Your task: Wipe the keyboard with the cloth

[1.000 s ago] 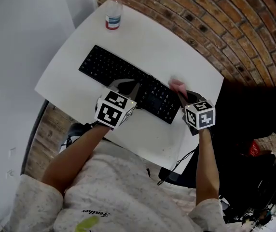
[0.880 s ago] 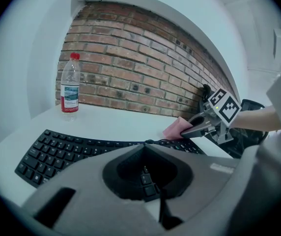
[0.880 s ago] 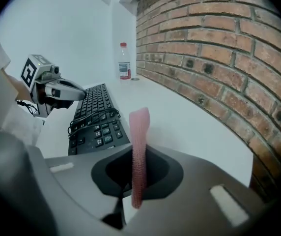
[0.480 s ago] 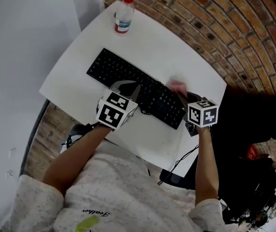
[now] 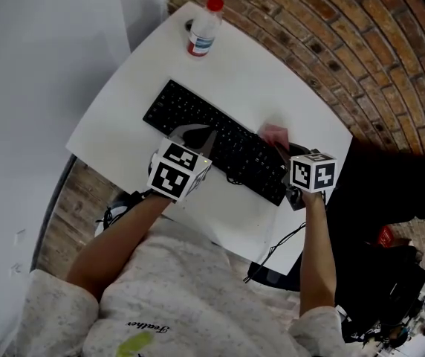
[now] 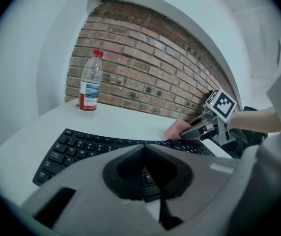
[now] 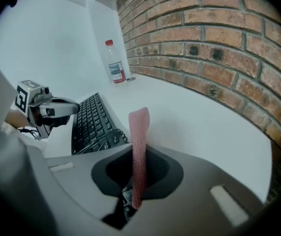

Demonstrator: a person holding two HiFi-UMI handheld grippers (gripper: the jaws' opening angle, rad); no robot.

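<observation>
Two pairs of tongs are at the black keyboard [image 5: 211, 141], which lies slantwise on the white tabletop [image 5: 272, 73]. Its long axis runs from the end nearer the clear plastic bottle with a red cap [image 5: 203, 30] down to the end by the person's right arm.

The right tongs [image 5: 281, 153] are clamped on the pink woven cloth [image 7: 139, 132]. A strip of it stands edge-on out of the jaws, just off the keyboard's right end on its far side. Whether the cloth touches the keys cannot be told.

The left tongs [image 5: 203, 135] are closed on nothing. Their tips sit over the keyboard's near edge, about midway along, perhaps to steady it.

The keys lie to the left of the cloth, so the wipe likely calls for the right tongs to drop the strip onto the right-end keys. They would then drag it along the long axis toward the bottle end. The right hand is the nearer one for this. The left tongs stand in the path of a full-length stroke.
</observation>
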